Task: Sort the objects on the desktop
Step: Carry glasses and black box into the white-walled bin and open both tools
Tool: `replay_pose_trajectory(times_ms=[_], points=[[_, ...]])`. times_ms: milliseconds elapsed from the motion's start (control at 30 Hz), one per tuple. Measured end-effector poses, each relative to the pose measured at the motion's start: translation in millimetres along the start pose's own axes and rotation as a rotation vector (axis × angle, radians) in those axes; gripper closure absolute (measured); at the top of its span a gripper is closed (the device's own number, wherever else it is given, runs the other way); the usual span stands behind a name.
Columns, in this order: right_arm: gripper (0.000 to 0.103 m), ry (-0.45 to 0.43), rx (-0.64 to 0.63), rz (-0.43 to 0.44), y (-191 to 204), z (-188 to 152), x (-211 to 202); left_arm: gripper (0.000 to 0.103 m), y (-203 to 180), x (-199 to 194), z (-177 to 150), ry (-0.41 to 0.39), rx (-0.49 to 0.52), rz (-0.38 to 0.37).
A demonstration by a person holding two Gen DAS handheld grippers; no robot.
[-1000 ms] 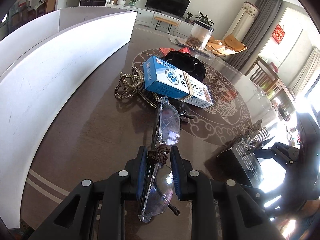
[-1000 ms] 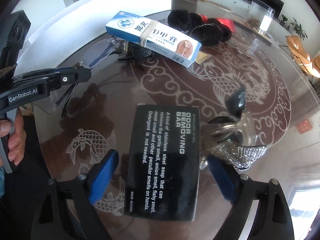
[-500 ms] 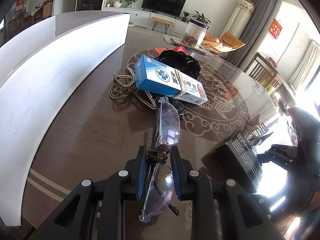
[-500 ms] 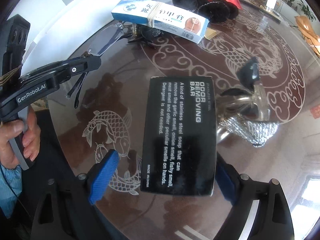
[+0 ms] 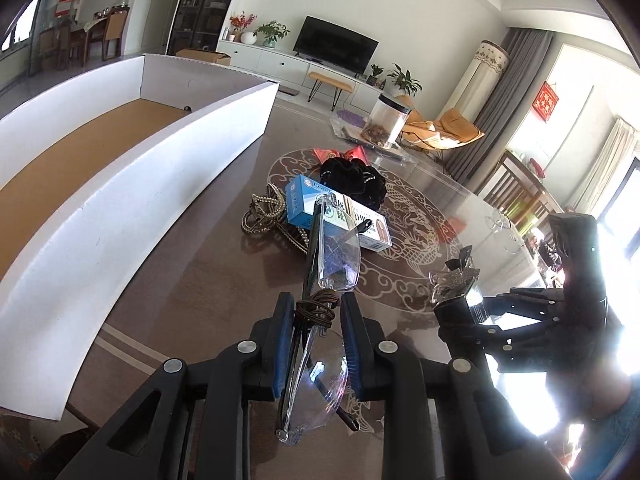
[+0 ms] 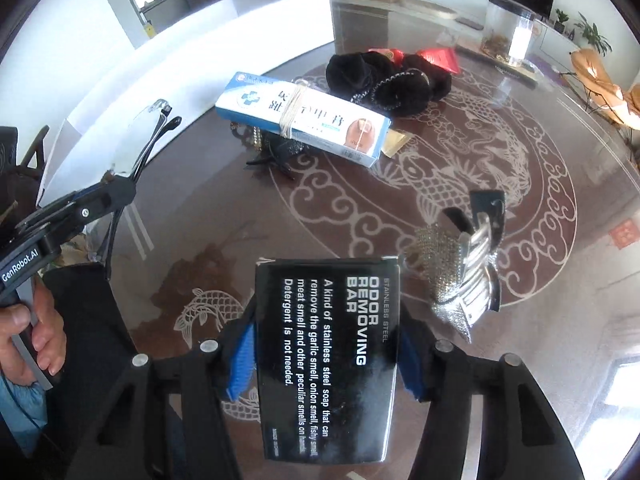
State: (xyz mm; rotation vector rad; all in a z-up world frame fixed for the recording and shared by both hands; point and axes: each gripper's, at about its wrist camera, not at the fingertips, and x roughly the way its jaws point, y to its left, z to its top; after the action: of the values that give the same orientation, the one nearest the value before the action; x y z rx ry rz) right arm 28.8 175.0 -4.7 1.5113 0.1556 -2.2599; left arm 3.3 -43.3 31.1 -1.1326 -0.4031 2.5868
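Lying ahead of both grippers, a glass-topped patterned table [image 6: 440, 152] in a living room is seen, glasses [image 5: 320, 320] being pinched by the left gripper [image 5: 316, 340], the right gripper's [image 6: 324, 356] jaws having just closed onto a black box [image 6: 328, 360].

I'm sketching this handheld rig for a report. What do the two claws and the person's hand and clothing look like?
Both are matte black plastic with blue ribbed pads and round silver screws at the pivots: left claw, right claw. The left one's side carries white "GenRobot.AI" lettering. The hand on its grey handle wears no glove; a bit of light blue fabric shows below it. No cables are visible.
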Motion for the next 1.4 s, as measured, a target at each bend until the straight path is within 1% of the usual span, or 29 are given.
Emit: replay_pose_trajectory(times_ms=[67,133,233,300,367,467,567,633,667,733,800,833,867,900,933,967,1033,1100,1133,1167,1200,1267,1300,1333,1400], points=[[0.044,-0.049,0.004,0.023,9,14,-12,0.080,8,-21,16,-0.044,-0.008,0.011],[0.044,-0.098,0.000,0.045,22,38,-22,0.080,24,-43,34,-0.084,-0.023,0.035],[0.044,-0.175,-0.014,0.098,46,79,-41,0.080,62,-71,62,-0.134,-0.057,0.111],[0.044,-0.219,-0.044,0.139,69,113,-50,0.080,95,-81,78,-0.144,-0.095,0.176],[0.044,-0.256,-0.081,0.179,102,142,-54,0.080,128,-84,90,-0.135,-0.137,0.230],[0.044,-0.303,-0.143,0.252,158,185,-46,0.080,172,-75,102,-0.088,-0.187,0.313],[0.044,-0.342,-0.163,0.336,208,219,-24,0.080,203,-60,105,-0.035,-0.216,0.374],[0.044,-0.340,-0.187,0.346,238,237,1,0.080,215,-52,101,0.004,-0.220,0.404],[0.044,-0.322,-0.197,0.339,251,243,17,0.080,219,-45,101,0.028,-0.216,0.423],[0.044,-0.259,-0.199,0.318,268,250,50,0.079,226,-33,98,0.086,-0.213,0.466],[0.043,-0.175,-0.209,0.281,278,251,81,0.076,232,-24,95,0.143,-0.213,0.500],[0.040,-0.136,-0.226,0.236,282,251,95,0.067,233,-19,93,0.165,-0.206,0.507],[0.032,-0.112,-0.249,0.183,284,248,106,0.065,230,-16,92,0.174,-0.167,0.517],[0.028,-0.103,-0.277,0.131,285,246,115,0.062,226,-10,90,0.194,-0.132,0.535],[0.025,-0.104,-0.305,0.090,286,243,120,0.054,222,-5,89,0.210,-0.104,0.551],[0.025,-0.110,-0.334,0.055,285,239,124,0.045,218,2,87,0.230,-0.071,0.563],[0.025,-0.107,-0.370,0.015,281,233,130,0.037,210,14,84,0.269,-0.006,0.607],[0.026,-0.090,-0.351,0.008,265,228,133,0.031,207,16,82,0.261,0.035,0.655],[0.029,-0.119,-0.367,0.020,262,226,130,0.030,206,15,82,0.244,0.042,0.668],[0.032,-0.125,-0.375,0.027,259,225,128,0.030,207,12,82,0.230,0.036,0.669],[0.032,-0.134,-0.384,0.034,256,223,127,0.030,208,10,81,0.221,0.023,0.664],[0.039,-0.146,-0.379,0.066,246,221,121,0.030,204,3,79,0.207,-0.013,0.632],[0.039,-0.148,-0.365,0.077,242,220,119,0.030,198,2,77,0.207,-0.021,0.618],[0.039,-0.149,-0.351,0.084,238,219,117,0.030,189,5,74,0.213,-0.008,0.613],[0.039,-0.154,-0.343,0.080,231,217,113,0.030,169,11,70,0.208,0.047,0.630]])
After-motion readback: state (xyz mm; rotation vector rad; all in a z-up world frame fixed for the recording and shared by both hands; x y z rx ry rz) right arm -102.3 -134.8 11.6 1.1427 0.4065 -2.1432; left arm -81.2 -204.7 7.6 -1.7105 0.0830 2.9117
